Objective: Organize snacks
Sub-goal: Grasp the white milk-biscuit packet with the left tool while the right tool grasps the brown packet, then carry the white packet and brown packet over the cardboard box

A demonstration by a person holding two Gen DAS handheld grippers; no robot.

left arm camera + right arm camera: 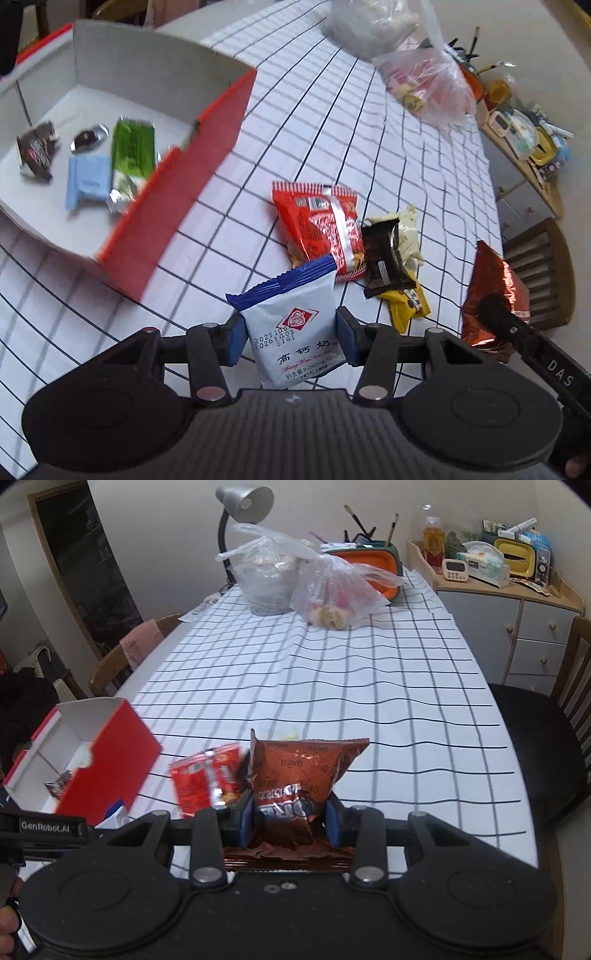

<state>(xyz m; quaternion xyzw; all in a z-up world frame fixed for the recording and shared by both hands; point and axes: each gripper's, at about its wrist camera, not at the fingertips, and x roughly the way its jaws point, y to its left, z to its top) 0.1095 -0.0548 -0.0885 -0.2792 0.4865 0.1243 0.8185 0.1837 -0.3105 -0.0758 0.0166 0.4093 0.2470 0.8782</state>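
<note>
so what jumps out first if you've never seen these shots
Both grippers hold snacks: the left gripper pinches a white and blue packet, and the right gripper clamps a brown Oreo bag. Left of them stands the red box, several snacks already inside.

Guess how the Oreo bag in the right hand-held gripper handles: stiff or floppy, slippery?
Likely floppy: the Oreo bag creases where the right hand-held gripper pinches it. Probably light, since it stands puffed above the pads. The glossy foil may be slippery, so a slide within the grip seems possible.

box [177, 206] left of loose snack packets [317, 225], bags [332, 587] behind
</note>
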